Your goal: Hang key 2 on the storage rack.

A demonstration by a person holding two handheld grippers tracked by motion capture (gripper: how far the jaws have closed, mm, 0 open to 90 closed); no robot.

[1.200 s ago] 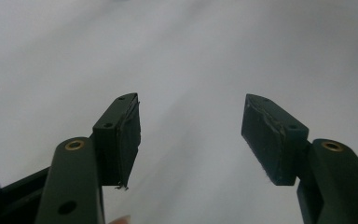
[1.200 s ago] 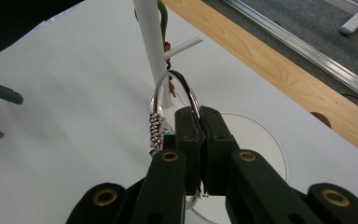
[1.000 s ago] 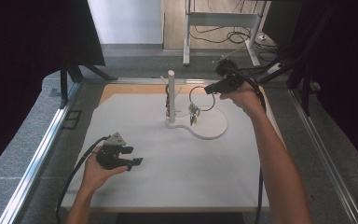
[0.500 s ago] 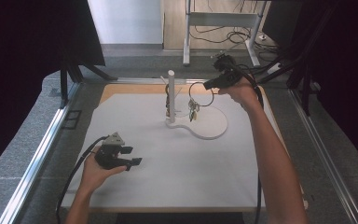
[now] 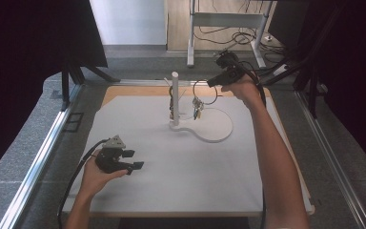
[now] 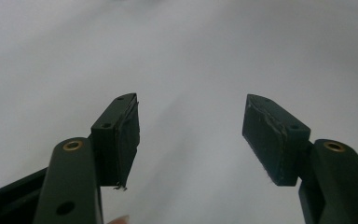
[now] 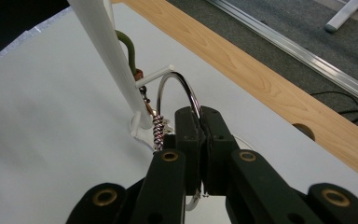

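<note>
A: Where does the job stand?

B: I'd say near the end of the hanging step. The right tongs are clamped on the large silver metal key ring, whose keys and small trinkets dangle below it, and the ring's top arc sits right at the tip of the thin white peg jutting from the tall white post of the hanger stand. I cannot tell whether the ring is already over the peg or only touching it.

A: So what is left?

B: Slipping the ring fully onto the peg, letting go, and backing away, by my reading.

A: And the other hand?

B: The left tongs rest low on the white sheet covering the worktop, well apart from the stand, jaws spread wide with nothing between them.

A: Anything in the way?

B: An olive-green loop and a braided cord with a clasp already hang just beside the post, crowding the peg. The stand's flat white base lies beneath, and the wooden edge runs behind.
</note>
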